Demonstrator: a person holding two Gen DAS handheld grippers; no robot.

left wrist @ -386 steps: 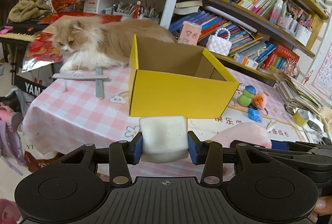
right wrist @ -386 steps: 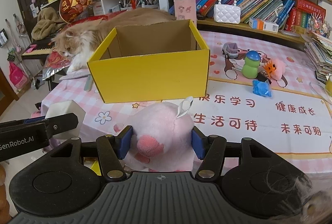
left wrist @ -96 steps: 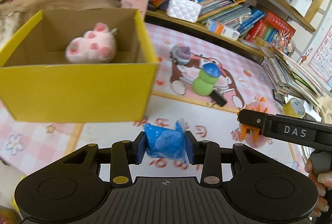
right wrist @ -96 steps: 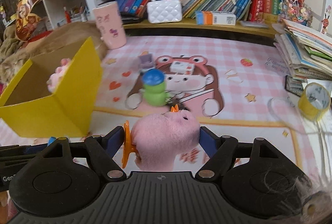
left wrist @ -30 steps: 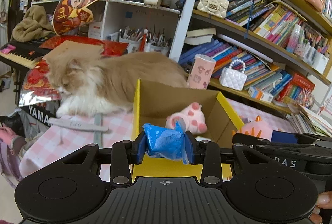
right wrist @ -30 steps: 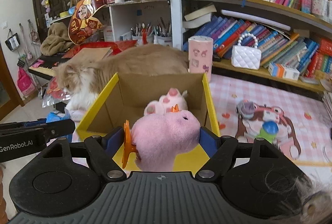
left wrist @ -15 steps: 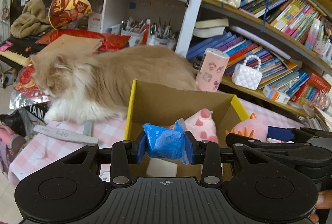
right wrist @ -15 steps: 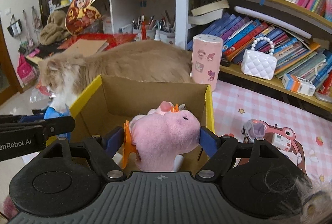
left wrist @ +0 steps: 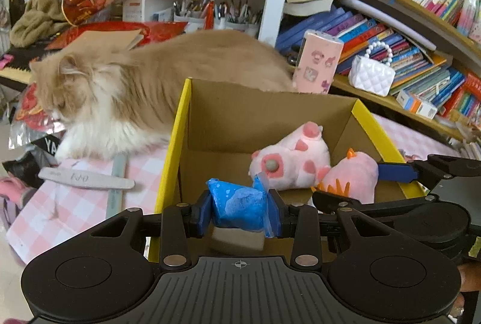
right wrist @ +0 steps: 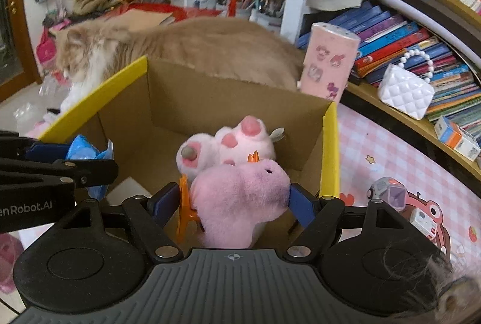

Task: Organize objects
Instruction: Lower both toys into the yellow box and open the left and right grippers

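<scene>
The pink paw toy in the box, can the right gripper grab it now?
Probably not yet. The right gripper is already shut on a pink plush toy, so its jaws are full. The paw toy lies uncovered just beyond in the yellow box.

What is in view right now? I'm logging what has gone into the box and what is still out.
box: 1, yellow, on the table
paw plush: 1, pink-white, inside box
white block: 1, inside box
cat: 1, ginger-white, behind box
nail files: 2, grey, crossed, left of box
blue packet: 1, in left gripper
pink spiky plush: 1, orange spikes, in right gripper
</scene>
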